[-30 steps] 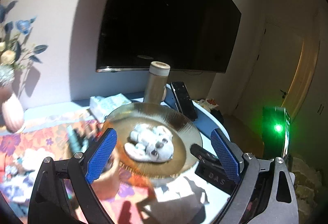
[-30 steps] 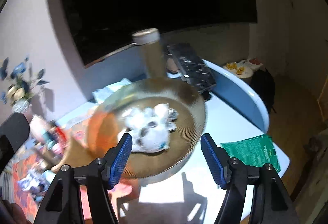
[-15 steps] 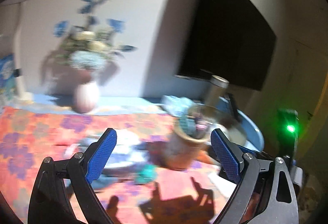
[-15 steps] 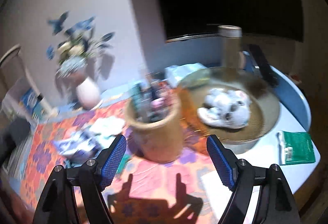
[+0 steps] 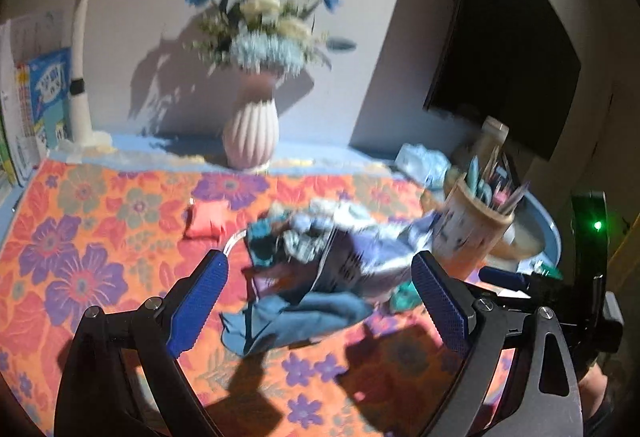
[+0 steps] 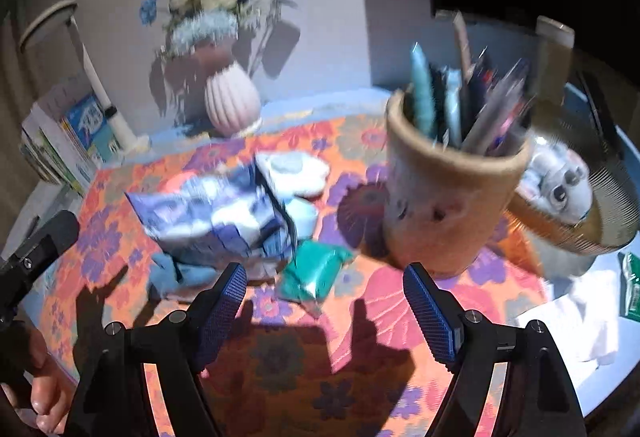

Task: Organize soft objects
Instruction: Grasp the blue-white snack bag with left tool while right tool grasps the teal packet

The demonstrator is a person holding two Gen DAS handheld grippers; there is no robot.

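While both tools hang over the flowered cloth [image 5: 100, 237] with nothing between their pads, the step in hand looks like choosing the next soft piece from the heap. The left tool [image 5: 320, 301] stands spread wide and empty, framing the pile of soft things [image 5: 320, 257] — a blue cloth [image 5: 304, 317] lies at its near edge, with a purple-and-white patterned piece [image 6: 216, 217] on top. The right tool [image 6: 320, 301] is parted too and grips nothing; just ahead of it lies a green pouch [image 6: 316, 273], beside the pen pot [image 6: 452, 205]. Beyond the pot, a plush toy [image 6: 560, 185] already sits in the ribbed bowl [image 6: 616, 213].

To do this well, I would settle the hands first, since both views are smeared. Take one piece at a time, coming down on a raised fold, not a flat spread, so the pads catch fabric and not the cloth underneath. The green pouch is the loosest target for the right tool — but keep the outer finger clear of the pot, which looks easy to tip.
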